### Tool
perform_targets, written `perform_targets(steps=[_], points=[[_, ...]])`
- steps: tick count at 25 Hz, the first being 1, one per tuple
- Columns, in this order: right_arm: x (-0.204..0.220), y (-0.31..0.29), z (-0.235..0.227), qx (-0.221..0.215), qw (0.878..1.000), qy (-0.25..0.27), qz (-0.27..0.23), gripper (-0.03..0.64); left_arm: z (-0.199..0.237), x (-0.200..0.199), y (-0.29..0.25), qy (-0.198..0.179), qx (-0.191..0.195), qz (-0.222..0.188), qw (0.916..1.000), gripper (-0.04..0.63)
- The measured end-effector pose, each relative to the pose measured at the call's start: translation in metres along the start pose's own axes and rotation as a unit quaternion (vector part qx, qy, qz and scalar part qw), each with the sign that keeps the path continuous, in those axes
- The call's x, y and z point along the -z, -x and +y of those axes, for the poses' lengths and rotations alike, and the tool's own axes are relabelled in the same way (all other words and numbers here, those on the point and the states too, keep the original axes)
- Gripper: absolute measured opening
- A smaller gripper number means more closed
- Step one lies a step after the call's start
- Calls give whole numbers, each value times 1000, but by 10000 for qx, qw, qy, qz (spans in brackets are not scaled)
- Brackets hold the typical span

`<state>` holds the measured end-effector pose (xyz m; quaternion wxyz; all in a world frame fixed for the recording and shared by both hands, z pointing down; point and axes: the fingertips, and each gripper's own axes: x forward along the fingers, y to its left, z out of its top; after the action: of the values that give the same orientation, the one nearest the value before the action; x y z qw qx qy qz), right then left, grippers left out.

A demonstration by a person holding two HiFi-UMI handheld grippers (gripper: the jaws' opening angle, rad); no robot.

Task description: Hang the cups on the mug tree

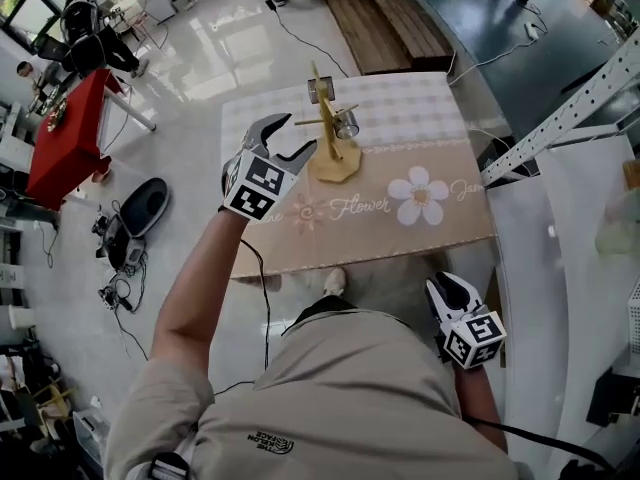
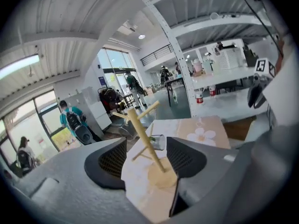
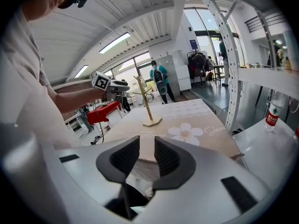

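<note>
Head view: left tool (image 1: 285, 140), wide and empty, just beside the mug tree (image 1: 334, 162), could bump it and shake off the glass cups (image 1: 347, 123); right tool (image 1: 447, 288), narrowly parted, well away.

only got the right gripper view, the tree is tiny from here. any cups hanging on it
observer: yes, the head view shows two on the mug tree: one cup on the far side, another cup on its right.
operator: is the left one carrying a cup
observer: no. In the left gripper view, the left gripper has its tongs apart with nothing gripped; the tree stands beyond them.
operator: where's my right one relative to the table
observer: the right gripper is low by the person's right hip, off the near edge of the table.
</note>
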<state>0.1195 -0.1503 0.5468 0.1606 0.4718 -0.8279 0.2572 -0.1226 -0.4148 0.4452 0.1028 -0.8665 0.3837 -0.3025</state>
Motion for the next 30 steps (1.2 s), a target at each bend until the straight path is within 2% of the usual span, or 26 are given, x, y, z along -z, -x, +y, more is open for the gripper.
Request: perform_targets(steps=[2,4,6,8,11,13,15,17,18,21,23,25,30], points=[[2,9,-1,-108,9999,72,-38,106,-27,-3,21,579,116,-70,9982,270],[5,18,-1,-243,9995,169,-74,103,-61,-4,42,1285,350,-154,9910,270],[7,26,2,-404,9987,289,-132,98,-100,-7,63,2124,680,-282,9744,270],[11,35,8,-564,9975,387,-161,90,-139,-9,85,2768,945,-365,9556,252],[18,48,20,-851,9947,553,-191,67,-197,-10,119,3181,1177,-401,9399,152],[22,54,26,-1038,9925,631,-141,49,-235,-15,137,3360,1369,-491,9306,35],[27,59,29,-1183,9906,681,-45,34,-270,-20,150,3567,1591,-564,9188,9],[32,64,33,-1299,9886,762,48,29,-302,-23,161,3701,1742,-536,9109,9],[35,66,36,-1356,9873,827,80,26,-316,-24,165,3695,1786,-494,9106,9],[47,72,51,-1557,9827,986,158,21,-352,-23,177,3473,1856,-300,9187,9],[56,76,64,-1698,9794,1074,195,20,-371,-22,185,3413,1924,-248,9197,9],[60,80,72,-1809,9765,1151,209,18,-382,-24,189,3380,1949,-250,9204,9],[63,91,84,-1964,9714,1325,174,15,-395,-27,197,3131,1838,-183,9316,9]])
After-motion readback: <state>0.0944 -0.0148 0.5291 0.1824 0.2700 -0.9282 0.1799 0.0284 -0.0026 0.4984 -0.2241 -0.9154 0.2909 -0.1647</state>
